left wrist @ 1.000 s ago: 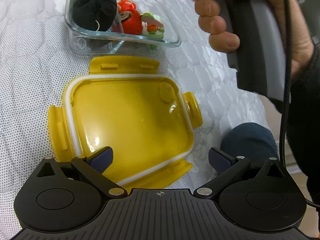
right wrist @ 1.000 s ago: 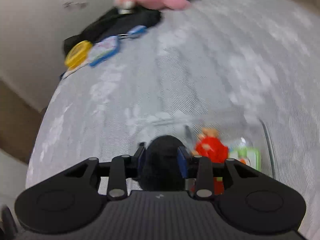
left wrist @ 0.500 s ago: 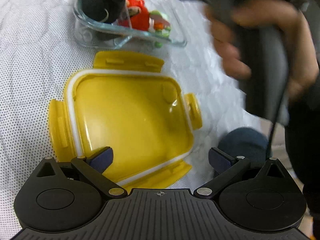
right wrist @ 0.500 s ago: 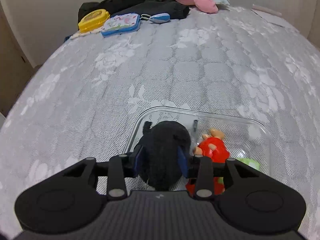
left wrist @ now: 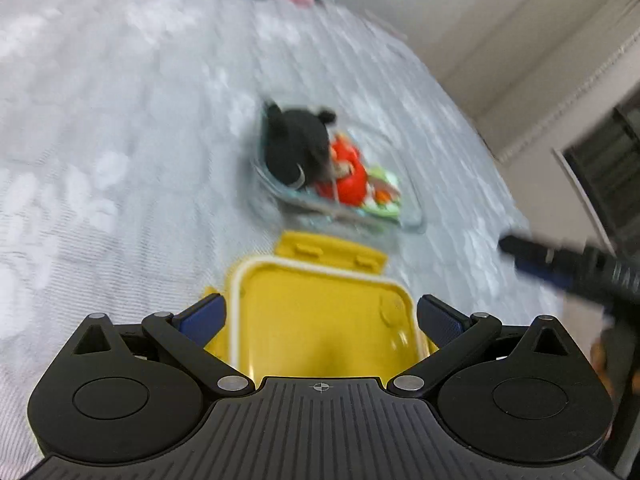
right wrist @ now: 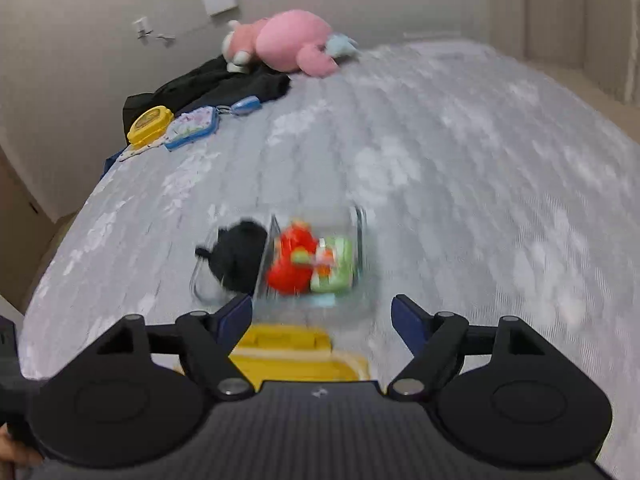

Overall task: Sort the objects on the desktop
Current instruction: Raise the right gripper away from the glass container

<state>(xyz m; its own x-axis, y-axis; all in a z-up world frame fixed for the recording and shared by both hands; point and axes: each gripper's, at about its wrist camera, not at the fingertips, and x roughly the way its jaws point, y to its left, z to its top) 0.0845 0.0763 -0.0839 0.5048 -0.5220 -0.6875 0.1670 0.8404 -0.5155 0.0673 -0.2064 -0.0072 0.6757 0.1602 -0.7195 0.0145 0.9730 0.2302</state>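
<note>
A clear glass container [left wrist: 414,216] [right wrist: 360,232] sits on the quilted grey bed. Inside lie a black plush toy [left wrist: 296,144] [right wrist: 240,256], a red toy [left wrist: 348,176] [right wrist: 292,260] and a green toy [left wrist: 384,200] [right wrist: 336,268]. The yellow lid [left wrist: 324,316] [right wrist: 288,356] lies just in front of the container. My left gripper [left wrist: 320,316] is open, its fingers straddling the lid's width from above. My right gripper [right wrist: 322,316] is open and empty, pulled back behind the container, above the lid's far edge. It shows blurred at the right of the left wrist view [left wrist: 560,268].
At the bed's far end lie a pink plush [right wrist: 288,44], black clothing [right wrist: 216,84], a small yellow box [right wrist: 150,126], a flowered pouch [right wrist: 192,132] and a blue key fob [right wrist: 244,105]. A wall and door frame [left wrist: 560,80] stand to the right. Both views are motion-blurred.
My right gripper let go of the black plush toy, opened and drew back from the container. The left gripper tilted up and back, so the container now appears farther off.
</note>
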